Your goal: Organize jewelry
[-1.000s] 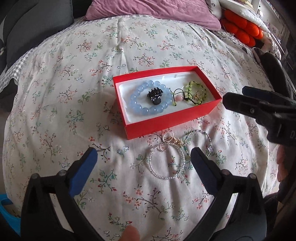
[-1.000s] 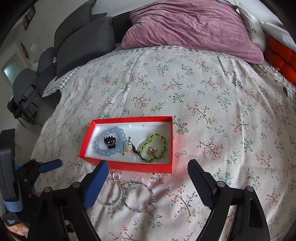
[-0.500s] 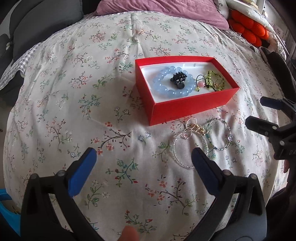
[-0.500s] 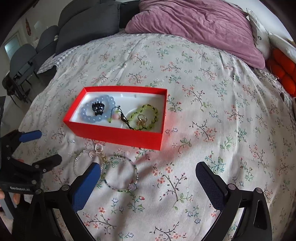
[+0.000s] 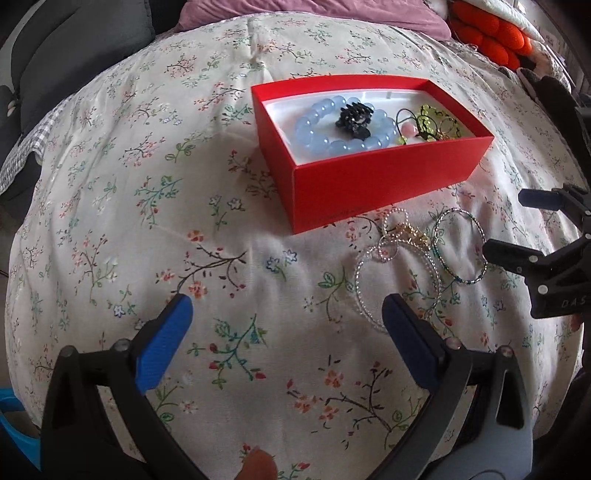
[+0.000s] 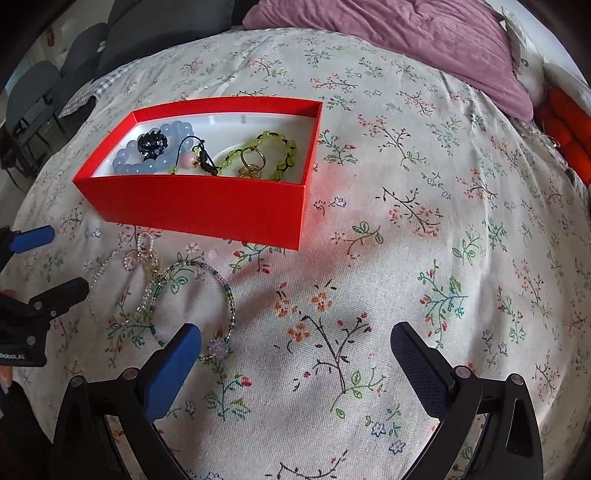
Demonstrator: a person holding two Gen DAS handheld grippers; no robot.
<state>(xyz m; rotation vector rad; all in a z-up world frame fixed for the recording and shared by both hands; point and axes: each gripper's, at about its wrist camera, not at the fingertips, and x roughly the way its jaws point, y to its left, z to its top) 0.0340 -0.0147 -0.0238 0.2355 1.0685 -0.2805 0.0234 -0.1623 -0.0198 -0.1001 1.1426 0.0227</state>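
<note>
Both grippers have sunk closer to the floral bedspread [image 6: 424,229]. The left gripper [image 5: 284,314] and right gripper [image 6: 295,343] gape wide, empty, near the beaded bracelets [image 6: 192,295] beside the red box [image 6: 207,206]

A floral bedspread [image 6: 406,240] covered the bed. A mauve pillow [image 6: 406,33] lay at twelve o'clock, orange cushions [image 6: 565,125] at two, dark grey cushions [image 6: 155,29] at eleven.

Soft daylight, sharp centre, fisheye-warped edges (dark corners).

"robot.ai" on left claw [image 6: 37,264]; "das" on right claw [image 5: 524,225].
</note>
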